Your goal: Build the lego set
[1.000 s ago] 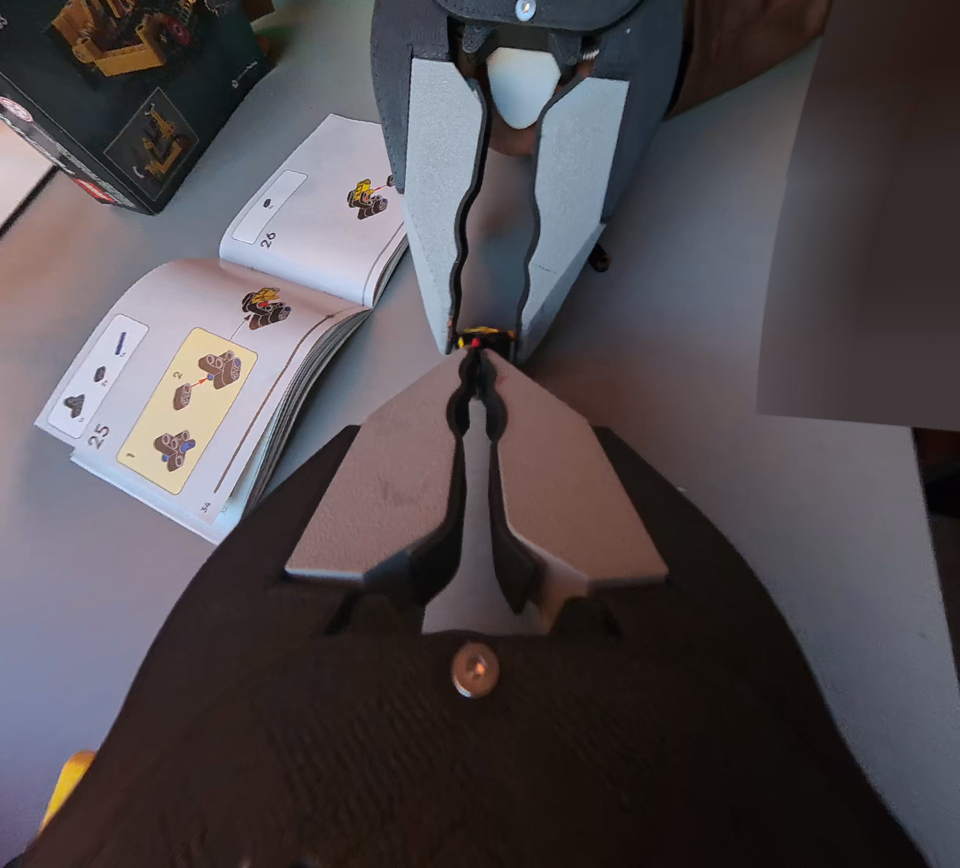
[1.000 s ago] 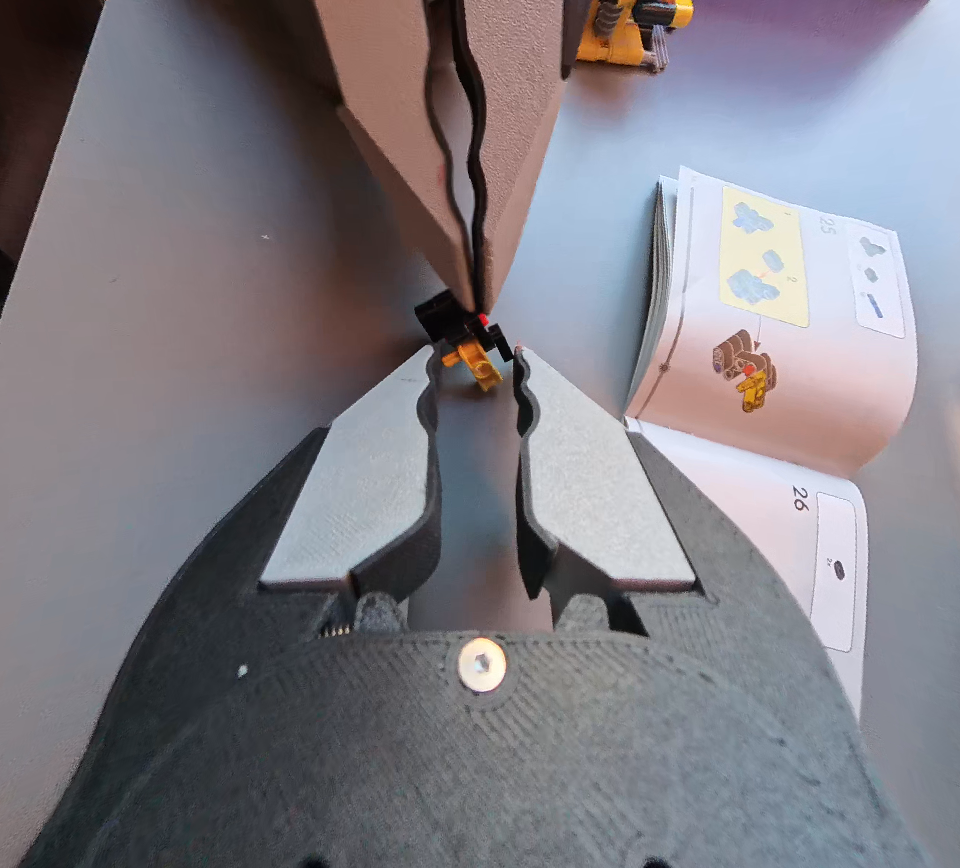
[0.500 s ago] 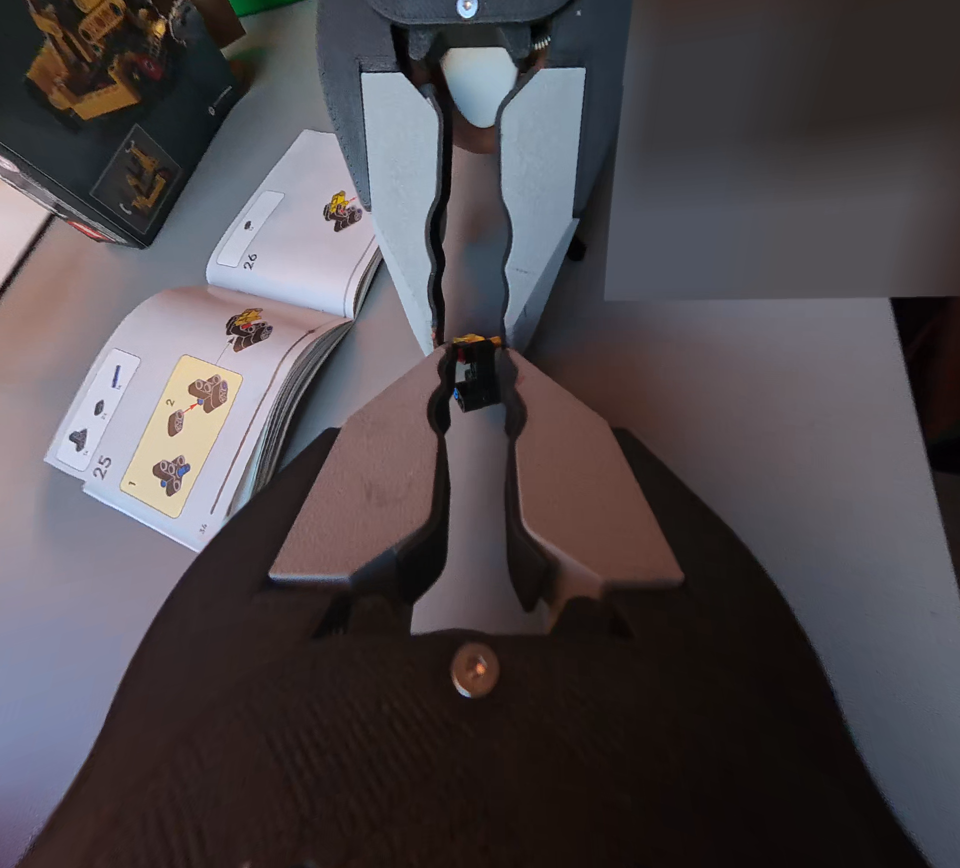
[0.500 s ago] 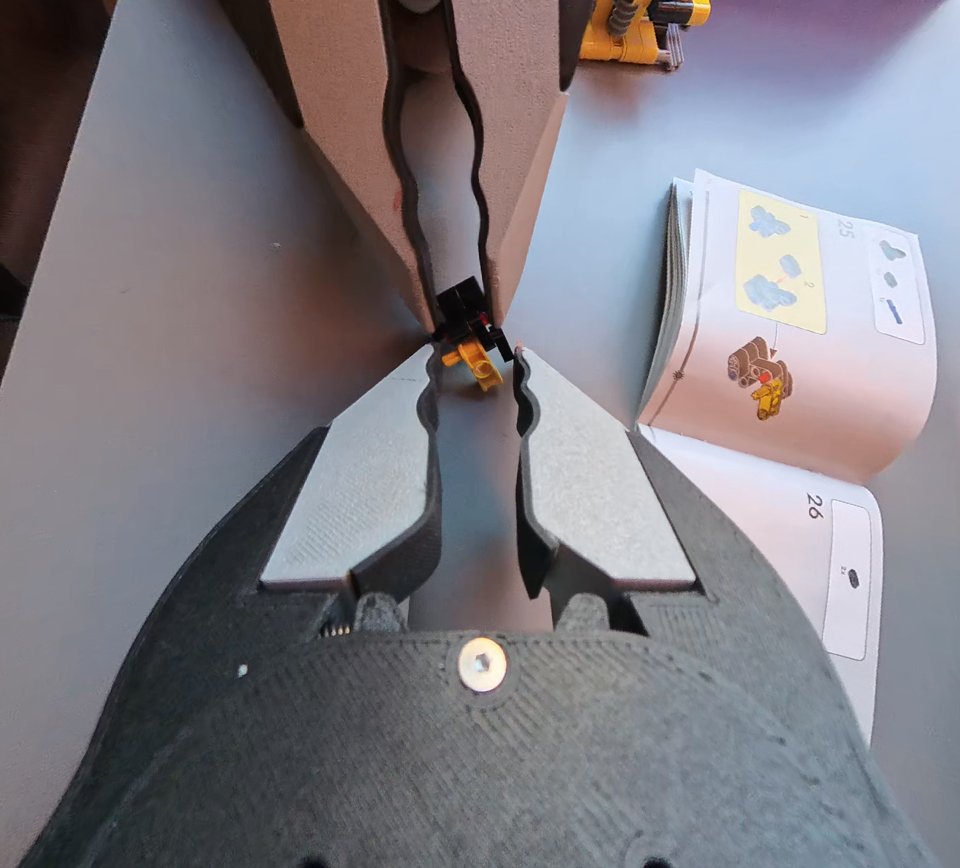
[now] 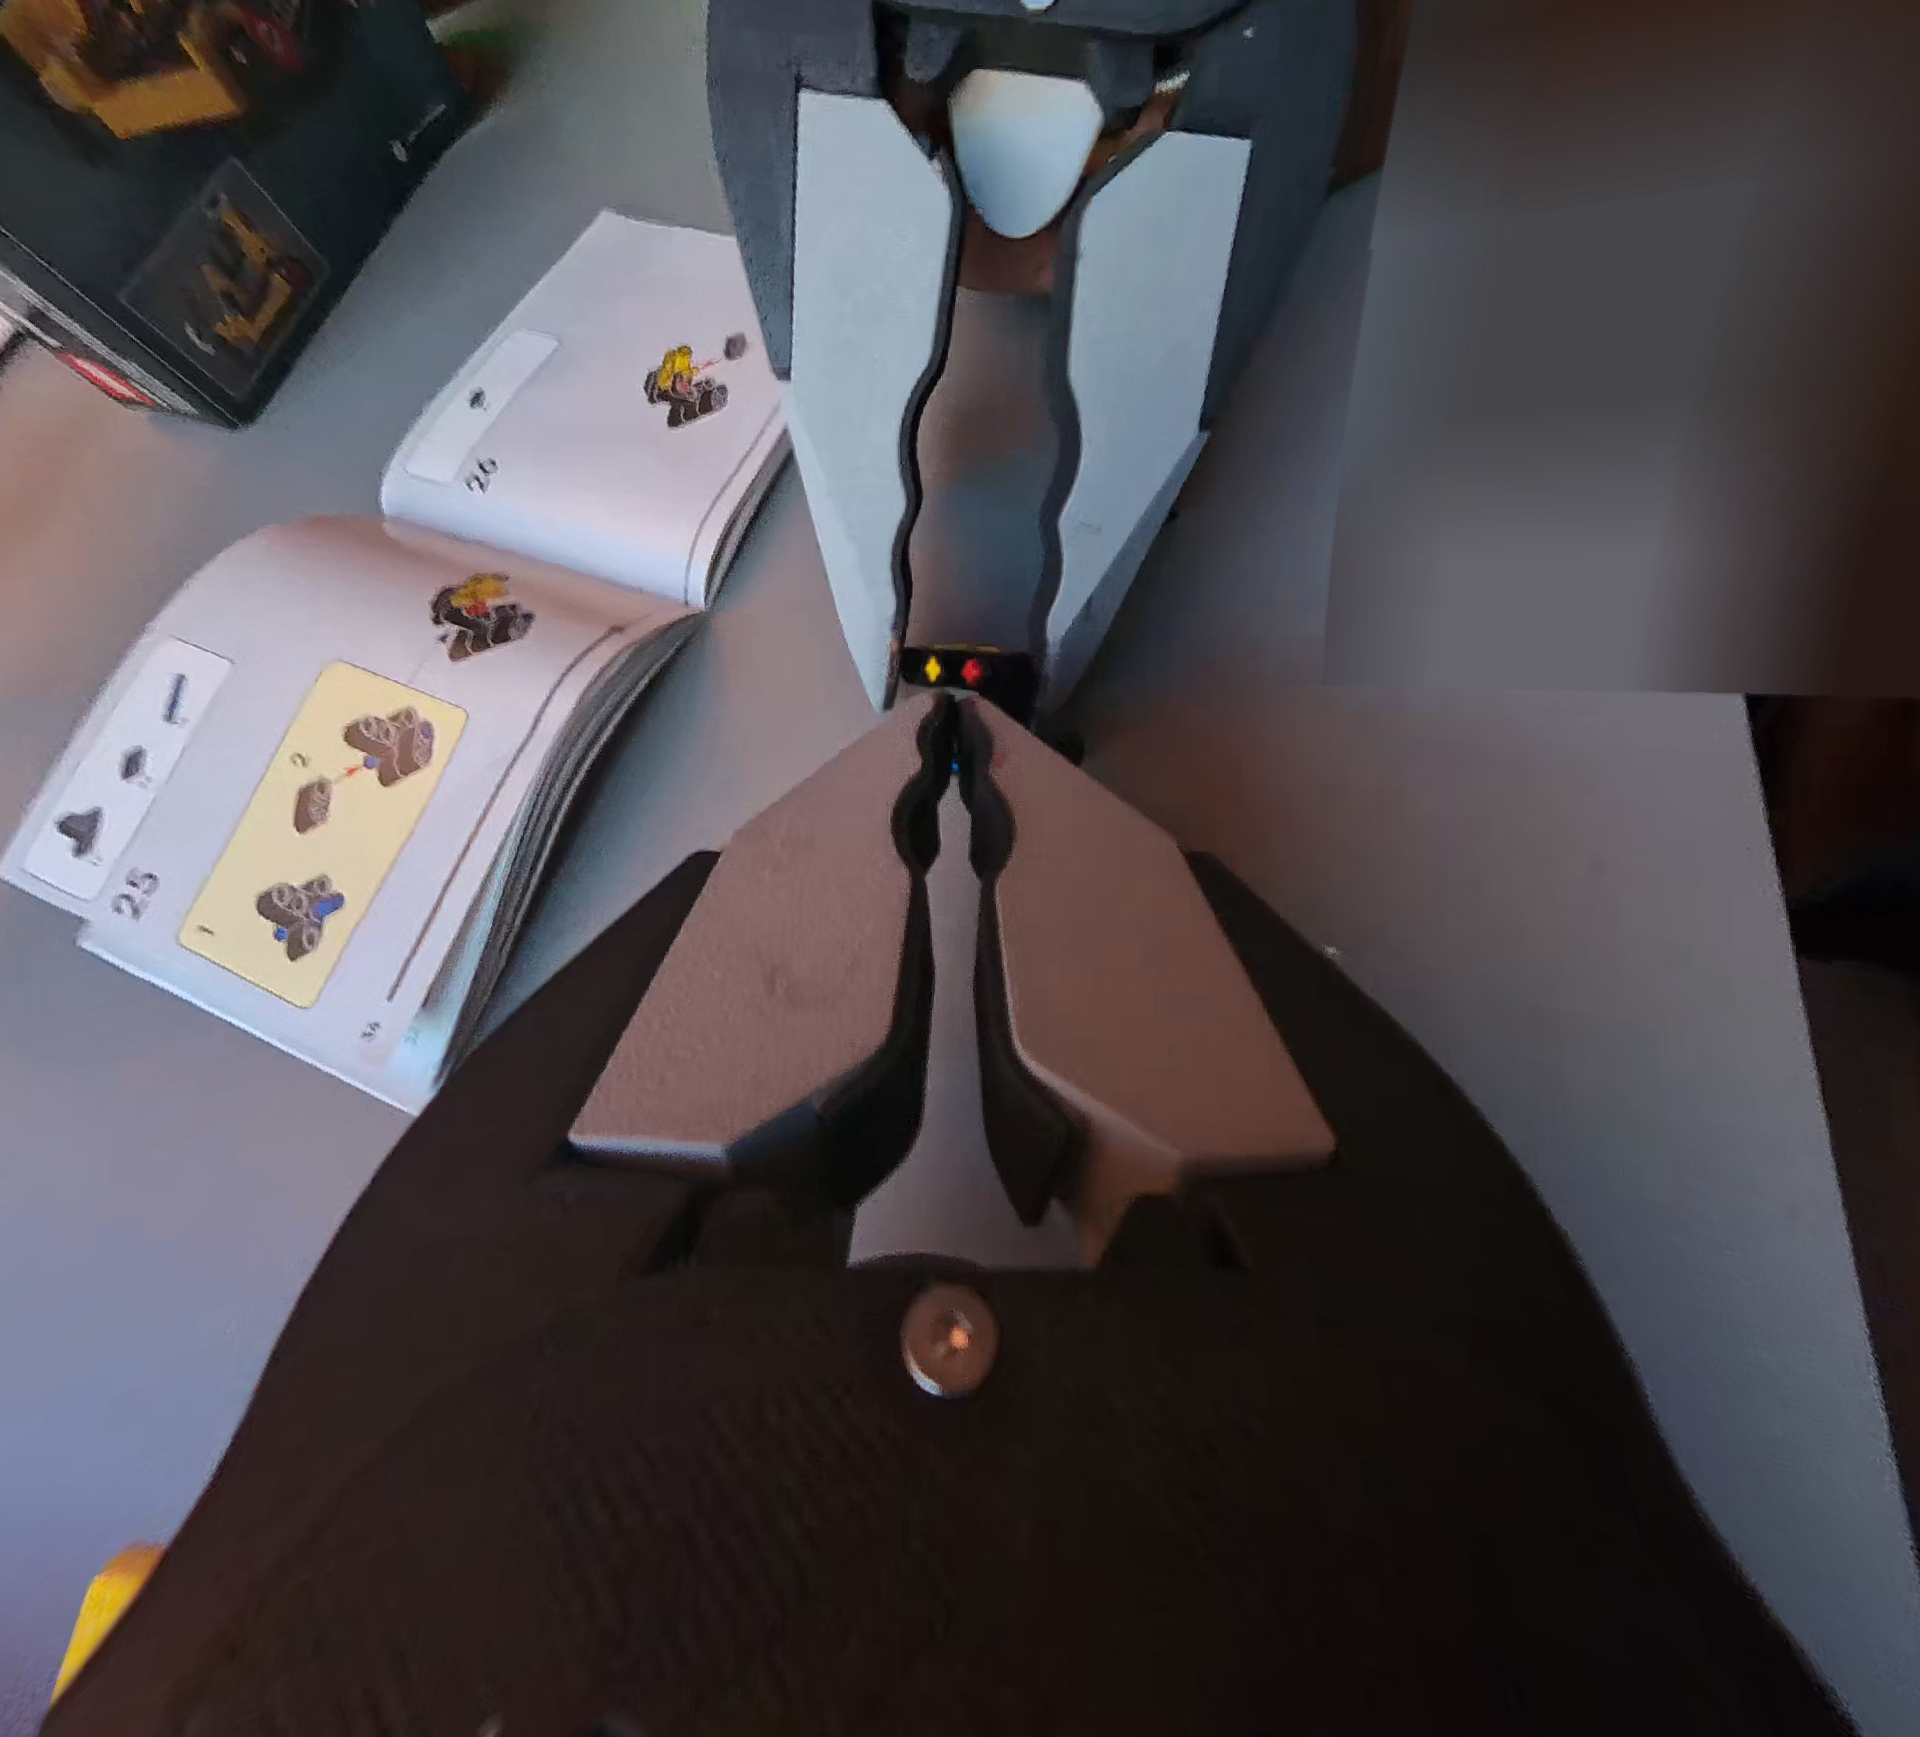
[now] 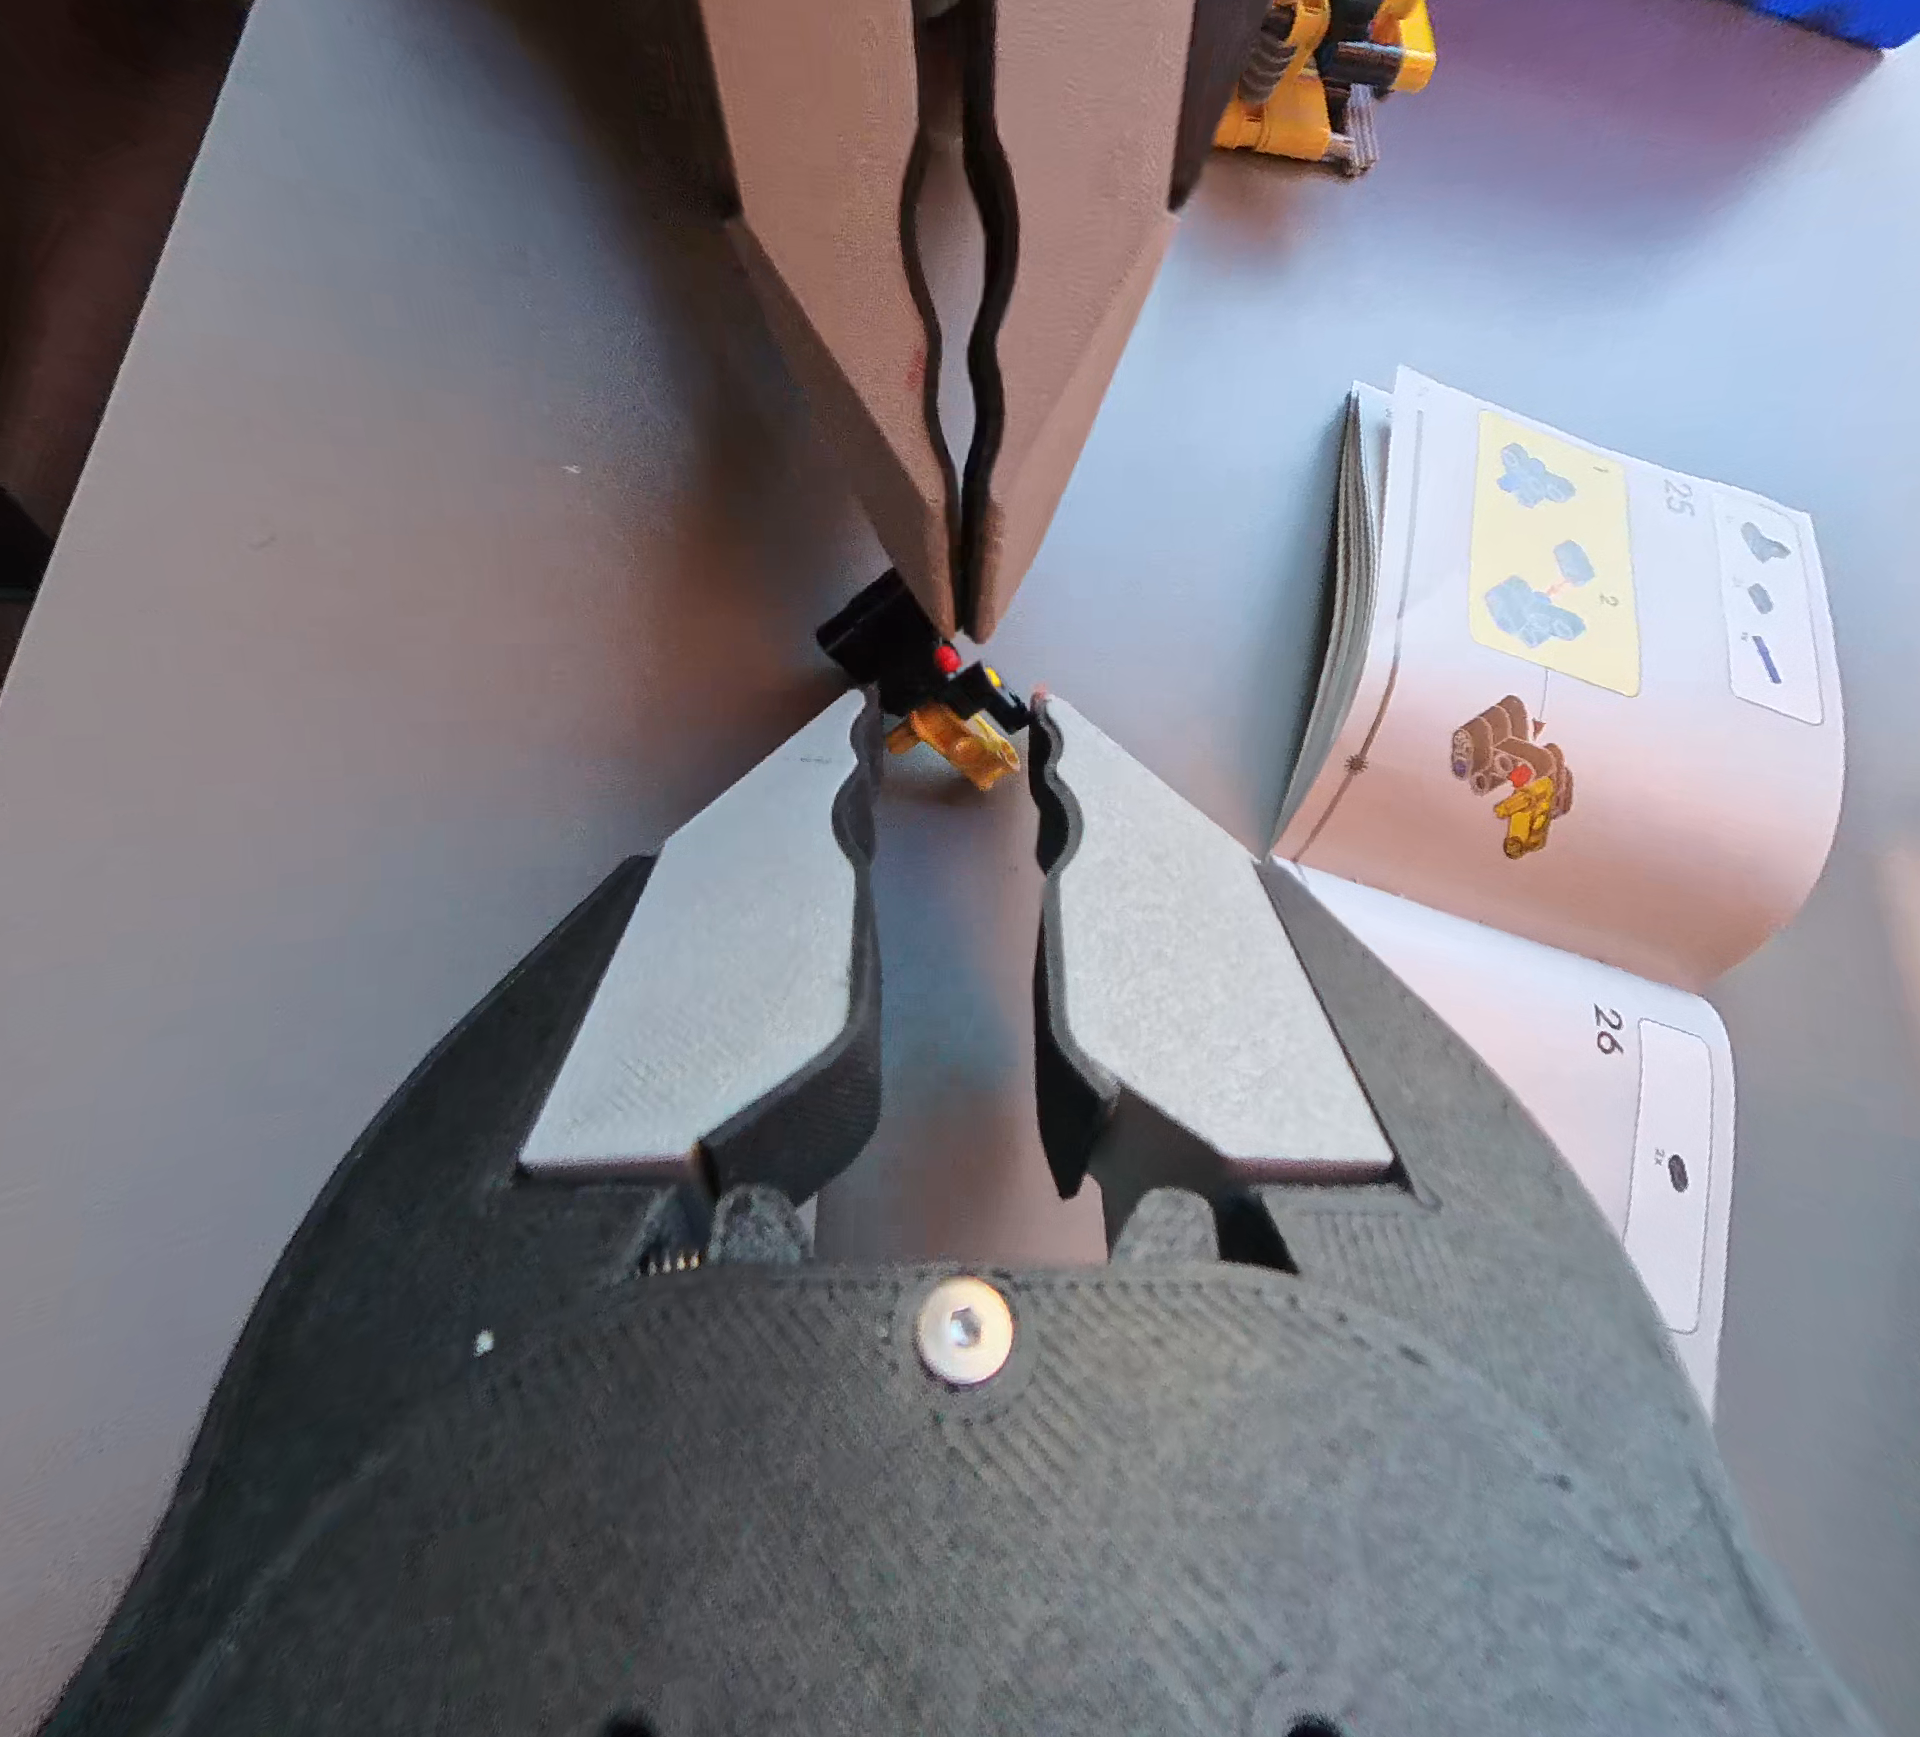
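A small black lego sub-assembly [image 5: 971, 671] with a yellow and a red pin end hangs above the grey table [image 5: 1455, 1012] between both grippers. In the right wrist view it [image 6: 914, 669] shows black with a yellow part hanging under it. My right gripper [image 6: 948, 721] holds it across its width, jaws a little apart; it faces me in the left wrist view [image 5: 971, 648]. My left gripper [image 5: 951, 731] is closed to a thin slit on the assembly's near edge, with a blue speck between its fingers. In the right wrist view it [image 6: 966, 622] comes down from above.
An open instruction booklet [image 5: 343, 752] lies on the table left of the grippers and shows in the right wrist view [image 6: 1558, 700]. The dark set box [image 5: 187, 129] stands far left. A partly built yellow model [image 6: 1340, 25] stands behind the left gripper. The table edge [image 5: 1766, 960] runs along the right. My left and right fingertips are right by each other.
My left gripper was shut, opened around the black piece half a second ago, and has closed again on it. My right gripper kept its grip.
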Motion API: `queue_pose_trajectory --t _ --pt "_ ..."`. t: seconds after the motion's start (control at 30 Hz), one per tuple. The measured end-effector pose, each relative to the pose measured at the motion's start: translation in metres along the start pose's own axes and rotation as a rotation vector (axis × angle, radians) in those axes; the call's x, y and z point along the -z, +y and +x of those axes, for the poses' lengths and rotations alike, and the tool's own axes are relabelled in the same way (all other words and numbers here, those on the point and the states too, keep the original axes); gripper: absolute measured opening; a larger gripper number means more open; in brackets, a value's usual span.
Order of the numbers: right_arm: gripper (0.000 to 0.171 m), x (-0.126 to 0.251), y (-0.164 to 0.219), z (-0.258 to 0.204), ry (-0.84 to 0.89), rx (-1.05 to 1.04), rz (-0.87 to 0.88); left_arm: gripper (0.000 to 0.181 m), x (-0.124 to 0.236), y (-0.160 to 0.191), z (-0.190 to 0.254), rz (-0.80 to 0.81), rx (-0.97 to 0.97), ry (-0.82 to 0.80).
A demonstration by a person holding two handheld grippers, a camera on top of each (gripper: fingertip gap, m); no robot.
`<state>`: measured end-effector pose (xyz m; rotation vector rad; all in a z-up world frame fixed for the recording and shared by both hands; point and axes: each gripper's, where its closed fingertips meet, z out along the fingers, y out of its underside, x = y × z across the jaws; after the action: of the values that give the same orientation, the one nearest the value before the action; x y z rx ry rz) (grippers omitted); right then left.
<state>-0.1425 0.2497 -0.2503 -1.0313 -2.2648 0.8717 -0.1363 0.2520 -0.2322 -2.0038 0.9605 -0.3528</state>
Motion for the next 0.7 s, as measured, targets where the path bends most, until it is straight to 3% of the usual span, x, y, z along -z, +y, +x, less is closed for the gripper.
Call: queue_pose_trajectory --t 0.33,0.5,0.7 --pt "0.024 0.0 0.002 0.004 0.002 -0.057 -0.017 0.0 0.002 -0.002 0.007 0.022 -0.014 0.048" --pt "0.024 0.001 0.001 0.005 -0.003 -0.076 -0.001 0.02 -0.005 0.006 0.007 -0.043 -0.015 0.033" --pt "0.023 0.003 0.002 0.001 0.02 0.036 -0.007 0.006 -0.004 0.008 0.005 -0.052 0.044 0.061"
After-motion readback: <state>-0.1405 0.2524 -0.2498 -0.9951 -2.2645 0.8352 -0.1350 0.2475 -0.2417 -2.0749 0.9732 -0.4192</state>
